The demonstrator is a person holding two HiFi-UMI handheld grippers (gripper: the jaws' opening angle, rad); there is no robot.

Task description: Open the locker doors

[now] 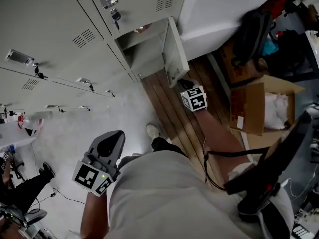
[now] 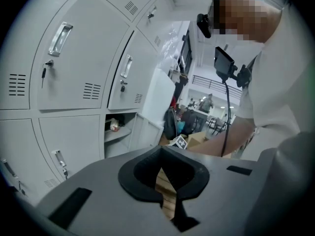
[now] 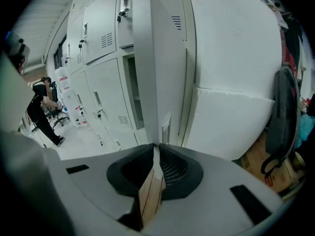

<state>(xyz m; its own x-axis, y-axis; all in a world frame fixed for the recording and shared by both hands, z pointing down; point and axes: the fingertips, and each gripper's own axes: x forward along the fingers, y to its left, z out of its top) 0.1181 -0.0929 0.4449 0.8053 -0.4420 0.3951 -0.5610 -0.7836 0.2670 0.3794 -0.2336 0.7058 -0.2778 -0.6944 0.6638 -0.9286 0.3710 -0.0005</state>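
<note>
1. right gripper (image 3: 155, 145): jaws narrow, tips pinched on the lower edge of the open locker door (image 3: 147, 58); wood floor shows through the slit behind the tips.
2. head view: the same door (image 1: 174, 51) is swung out from the locker bank (image 1: 50, 34), and the right gripper's marker cube (image 1: 194, 98) sits just below the door's bottom corner.
3. open compartment (image 1: 144, 51) has a shelf with a small item on it, too small to identify.
4. the other locker doors are closed, with keys hanging in the locks.
5. left gripper (image 1: 112, 136): held low by the person's left side, well apart from the lockers, jaws together at the tips, nothing between them.
6. cardboard box (image 1: 259, 108) stands open on the wooden floor (image 1: 169, 108), right of the door.
7. dark backpack (image 3: 285, 117) hangs against the white wall beside the lockers.
</note>
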